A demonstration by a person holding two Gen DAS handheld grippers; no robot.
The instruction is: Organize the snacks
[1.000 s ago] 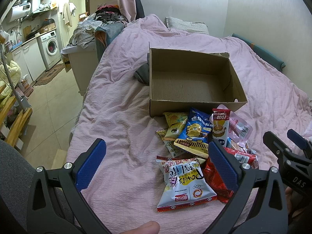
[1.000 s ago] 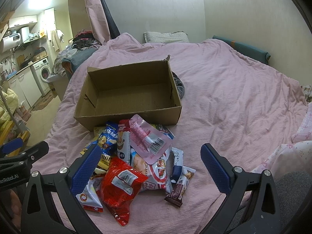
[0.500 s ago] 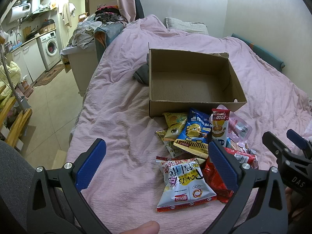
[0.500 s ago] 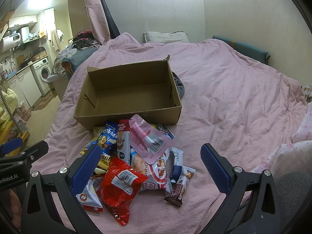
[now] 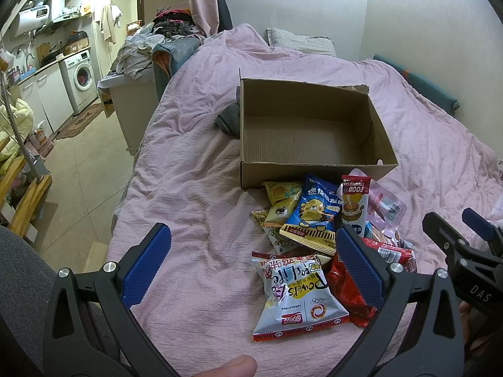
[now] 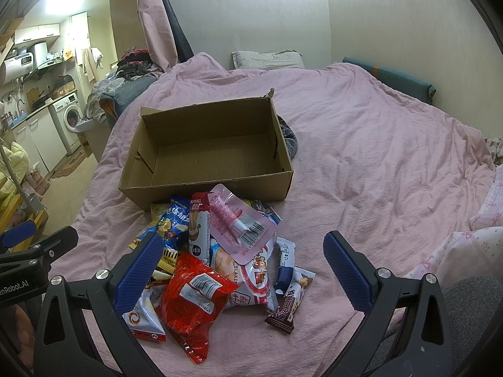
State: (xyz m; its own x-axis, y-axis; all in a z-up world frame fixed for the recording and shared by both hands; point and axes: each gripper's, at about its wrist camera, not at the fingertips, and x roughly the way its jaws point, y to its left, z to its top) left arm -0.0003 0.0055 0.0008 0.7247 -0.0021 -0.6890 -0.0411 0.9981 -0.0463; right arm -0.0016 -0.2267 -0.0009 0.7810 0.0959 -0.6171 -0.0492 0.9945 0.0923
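Note:
An empty cardboard box [image 5: 314, 169] [image 6: 204, 185] sits open on the pink bed. Just in front of it lies a heap of snack packets: a white and yellow bag [image 5: 298, 295], a blue bag [image 5: 316, 213], a red bag [image 6: 193, 298], a pink sachet [image 6: 239, 223] and a brown bar [image 6: 287, 306]. My left gripper [image 5: 251, 264] hovers open above the bed, left of the heap. My right gripper [image 6: 242, 270] hangs open over the heap's near side. Neither holds anything.
A dark grey cloth [image 5: 229, 119] lies beside the box. The pink bedspread [image 6: 377, 157] spreads wide to the right, with a pillow [image 6: 267, 59] at the wall. Left of the bed are floor, a washing machine [image 5: 80, 78] and a clothes pile [image 5: 147, 50].

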